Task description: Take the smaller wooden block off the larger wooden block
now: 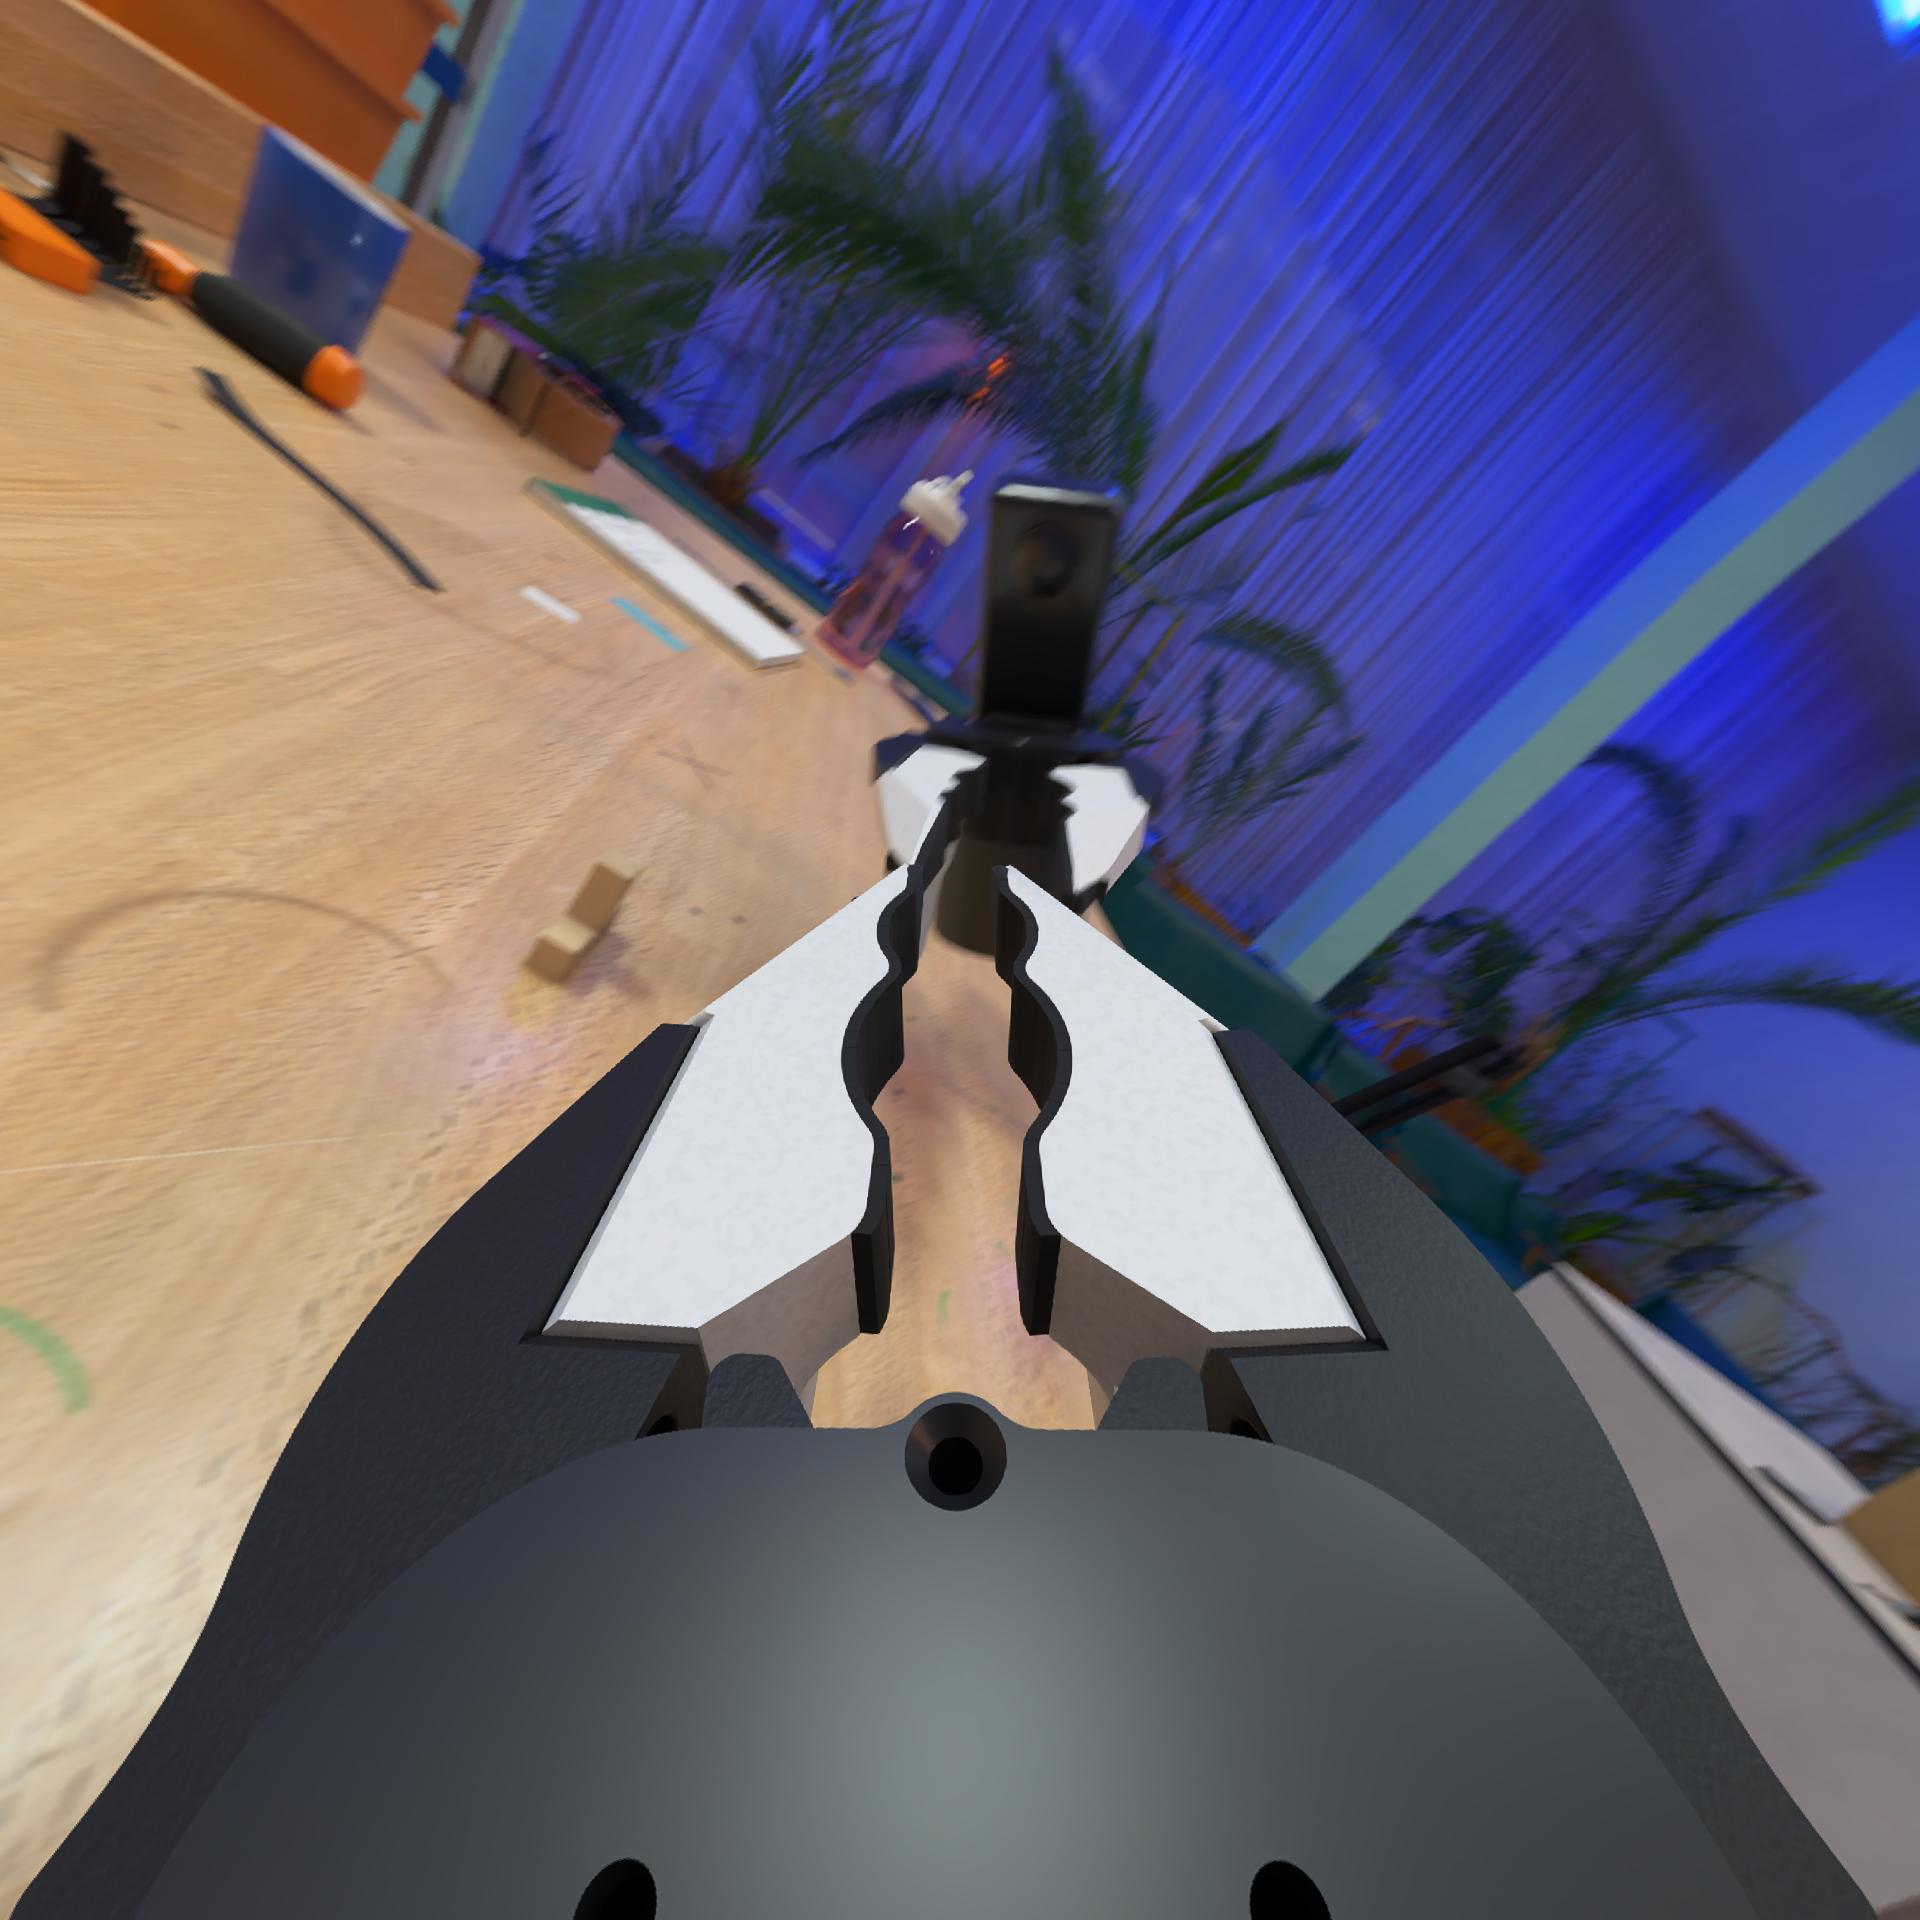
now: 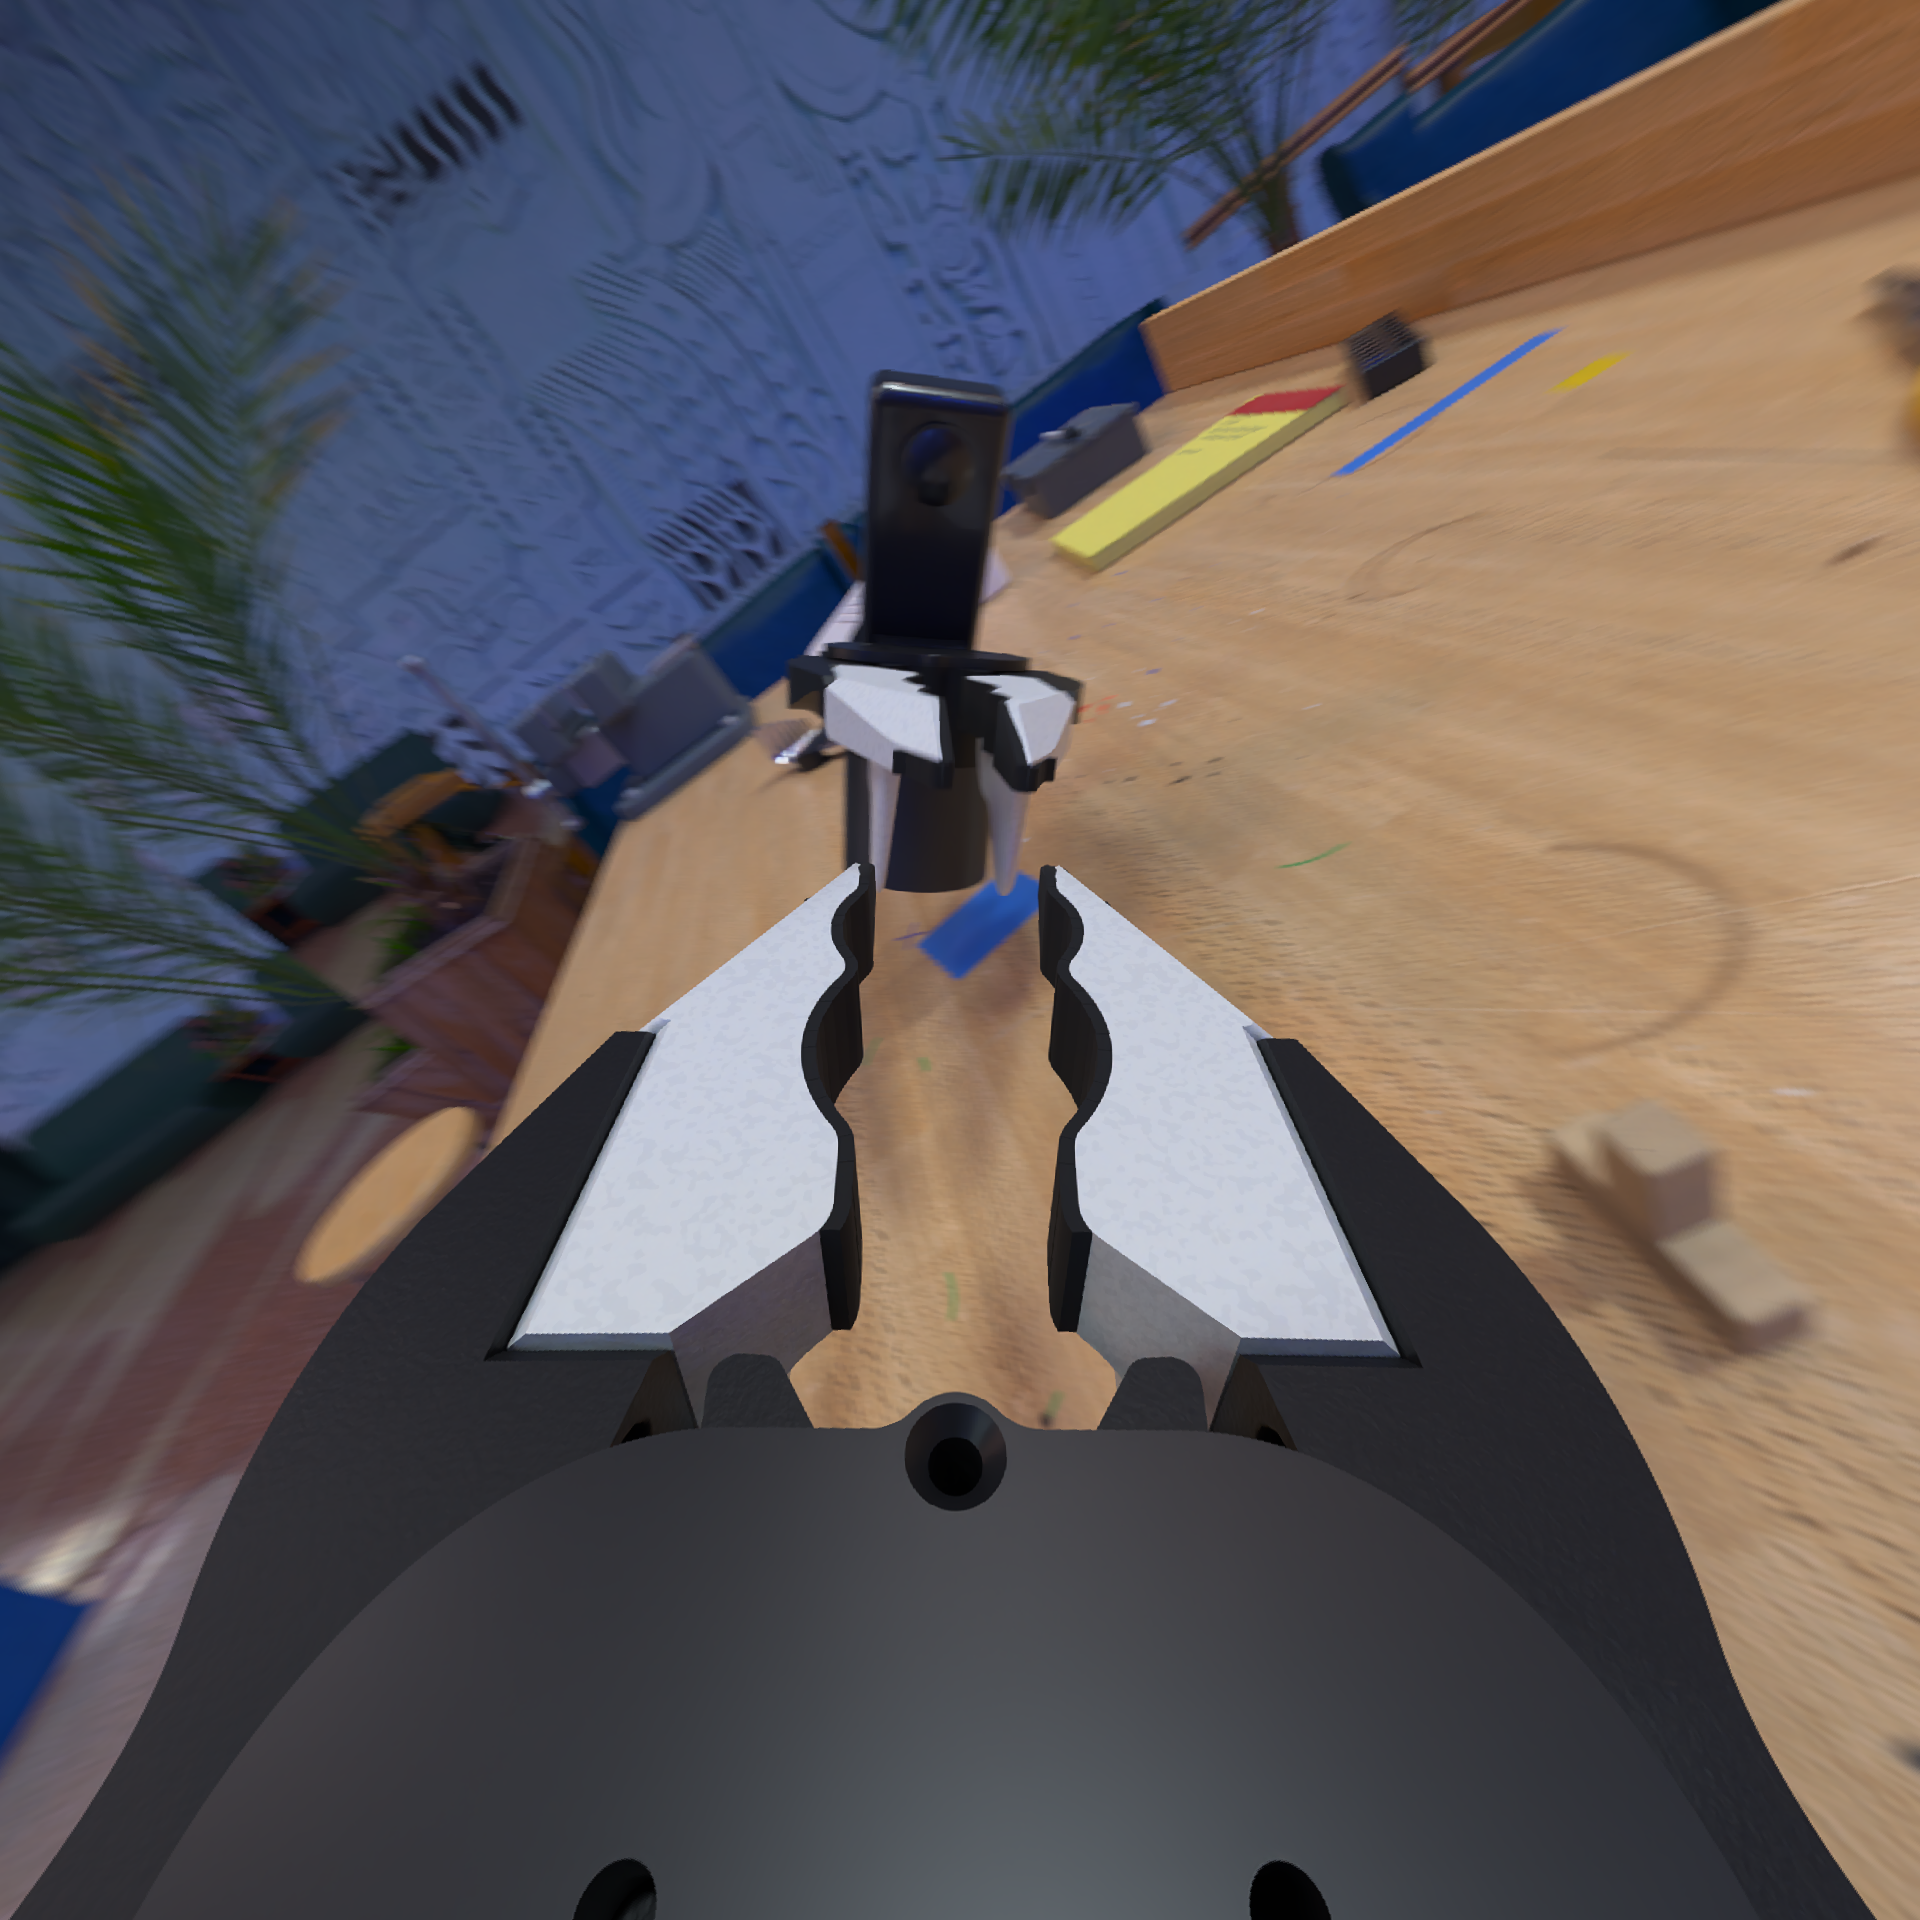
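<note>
Wooden small block [image 2: 1660, 1166] sits crosswise on the big block [image 2: 1720, 1280], whose long axis lies flat on the surface [image 2: 1351, 727], well apart from both empty, spread tongs, left [image 1: 954, 883] and right [image 2: 956, 883], so the approach seems unstarted: one must swing over and pinch it.

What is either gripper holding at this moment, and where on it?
Nothing is held. The left gripper and right gripper are both open with only table between the fingers. The wooden blocks sit untouched on the table.
</note>
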